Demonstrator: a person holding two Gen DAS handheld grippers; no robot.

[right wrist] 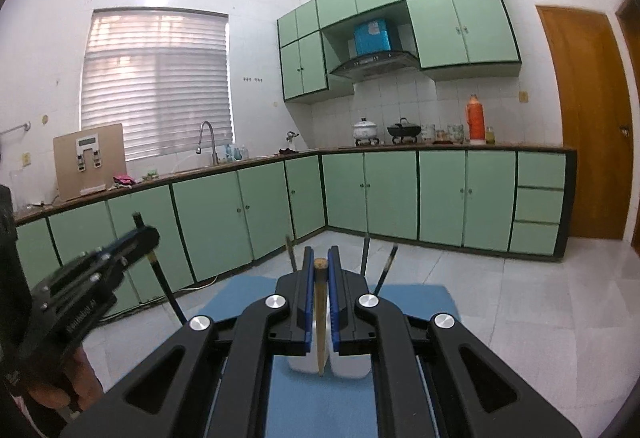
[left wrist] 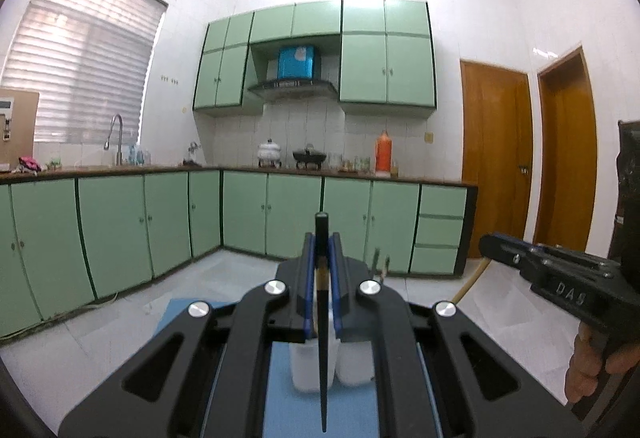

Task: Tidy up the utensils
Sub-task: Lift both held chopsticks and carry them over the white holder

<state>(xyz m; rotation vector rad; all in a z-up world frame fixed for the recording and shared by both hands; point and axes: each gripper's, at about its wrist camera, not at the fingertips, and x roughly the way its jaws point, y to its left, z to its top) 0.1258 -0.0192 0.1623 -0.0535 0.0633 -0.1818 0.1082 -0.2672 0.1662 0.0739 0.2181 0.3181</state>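
Observation:
My left gripper (left wrist: 321,244) is shut on a black chopstick (left wrist: 322,350) that runs upright between its blue pads, above two white holder cups (left wrist: 352,368) on a blue mat (left wrist: 280,398). My right gripper (right wrist: 320,262) is shut on a tan wooden chopstick (right wrist: 320,318), held above the same white cups (right wrist: 348,366). Several dark utensils (right wrist: 365,254) stand up from the cups behind the fingers. The right gripper (left wrist: 486,244) shows at the right of the left wrist view with its tan stick (left wrist: 470,284). The left gripper (right wrist: 150,234) shows at the left of the right wrist view.
The blue mat (right wrist: 420,298) lies on a table over a white tiled floor (right wrist: 540,298). Green base cabinets (left wrist: 120,222) with a dark counter run around the room, with a sink tap (left wrist: 114,136), pots (left wrist: 269,152) and an orange flask (left wrist: 383,152). Wooden doors (left wrist: 496,158) stand at right.

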